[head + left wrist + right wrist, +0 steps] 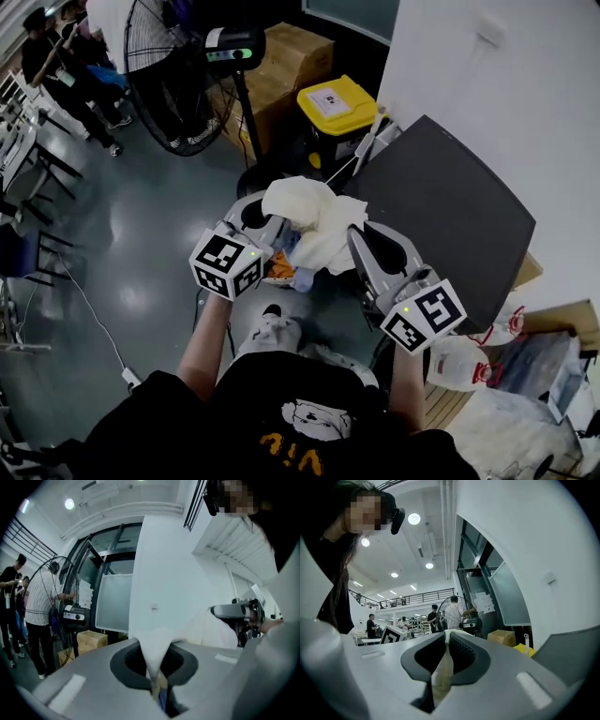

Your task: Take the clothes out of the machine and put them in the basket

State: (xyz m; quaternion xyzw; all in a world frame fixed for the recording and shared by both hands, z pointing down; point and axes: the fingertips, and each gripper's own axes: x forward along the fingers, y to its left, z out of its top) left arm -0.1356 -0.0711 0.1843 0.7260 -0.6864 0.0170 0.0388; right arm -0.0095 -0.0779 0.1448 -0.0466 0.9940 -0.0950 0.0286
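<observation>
Above the clothes pile (281,268) hangs a white cloth (314,220). Left tongs (269,214) clench one edge of it, and right tongs (357,236) clench another.

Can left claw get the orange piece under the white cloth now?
Probably not: the left claw is shut on the white cloth, as is the right claw. The orange piece lies just below.

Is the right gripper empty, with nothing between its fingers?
No: the right gripper has its fingers shut on a fold of pale cloth.
</observation>
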